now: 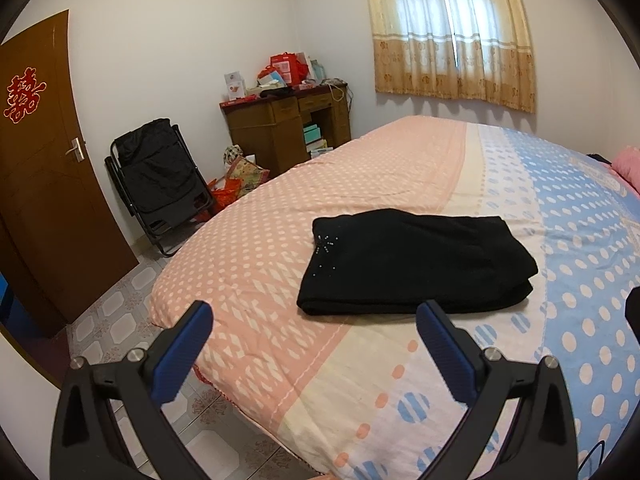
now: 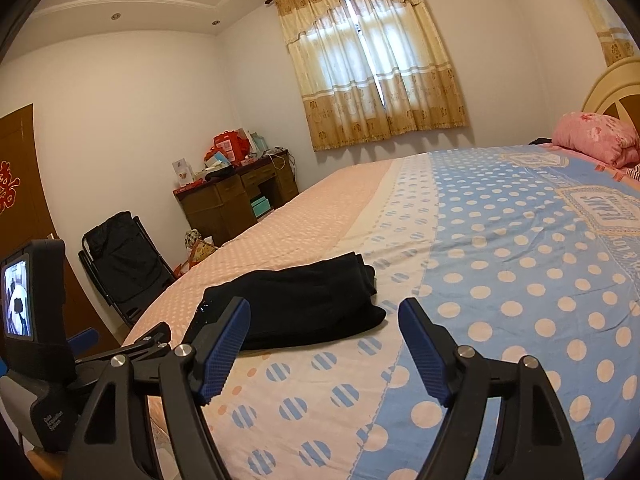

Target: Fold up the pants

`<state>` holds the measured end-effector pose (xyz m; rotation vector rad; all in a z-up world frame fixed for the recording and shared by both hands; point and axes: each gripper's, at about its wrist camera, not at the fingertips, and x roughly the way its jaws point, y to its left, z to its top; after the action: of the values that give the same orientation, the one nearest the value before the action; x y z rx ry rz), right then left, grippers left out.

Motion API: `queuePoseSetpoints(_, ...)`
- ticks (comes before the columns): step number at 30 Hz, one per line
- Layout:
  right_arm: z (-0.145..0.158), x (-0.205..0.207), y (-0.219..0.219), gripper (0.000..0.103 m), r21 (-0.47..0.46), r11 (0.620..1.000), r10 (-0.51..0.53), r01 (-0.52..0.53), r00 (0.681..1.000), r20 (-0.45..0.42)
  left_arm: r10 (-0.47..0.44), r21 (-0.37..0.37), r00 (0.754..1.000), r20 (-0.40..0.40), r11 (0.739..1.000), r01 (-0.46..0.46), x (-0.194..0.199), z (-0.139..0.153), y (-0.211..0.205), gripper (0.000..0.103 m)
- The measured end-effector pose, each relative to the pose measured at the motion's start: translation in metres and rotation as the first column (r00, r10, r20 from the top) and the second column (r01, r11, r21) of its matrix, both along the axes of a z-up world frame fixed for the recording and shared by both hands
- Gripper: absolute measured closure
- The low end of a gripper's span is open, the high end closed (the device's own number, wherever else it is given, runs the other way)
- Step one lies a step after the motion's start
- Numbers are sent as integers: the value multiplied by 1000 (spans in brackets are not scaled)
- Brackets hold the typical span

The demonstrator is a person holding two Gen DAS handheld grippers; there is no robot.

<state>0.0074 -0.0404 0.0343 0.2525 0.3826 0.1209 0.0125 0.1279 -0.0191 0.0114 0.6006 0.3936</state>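
Pants (image 1: 412, 260): black matt cloth, soft nap; bedcover (image 1: 280, 248): smooth printed cloth, dotted; pads (image 1: 184, 356): blue textured rubber-like facing on matt black plastic arms; door (image 1: 44, 184) and desk (image 1: 276, 136): brown wood, slight sheen; curtain (image 1: 452, 32): thin patterned cloth.

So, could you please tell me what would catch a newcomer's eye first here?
A folded black fabric pair of pants lies on the pink-and-blue polka-dot bedspread, near the bed's front edge. Both blue-padded grippers, left gripper and right gripper, hang open and empty before it.
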Motion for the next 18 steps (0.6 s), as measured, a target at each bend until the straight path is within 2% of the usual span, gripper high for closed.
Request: queuePoseSetpoints(18,-1,0,0,25,-6,1000,-17,17,1000,3,-5,44,1000,23,999,4,-3,6,-5,0)
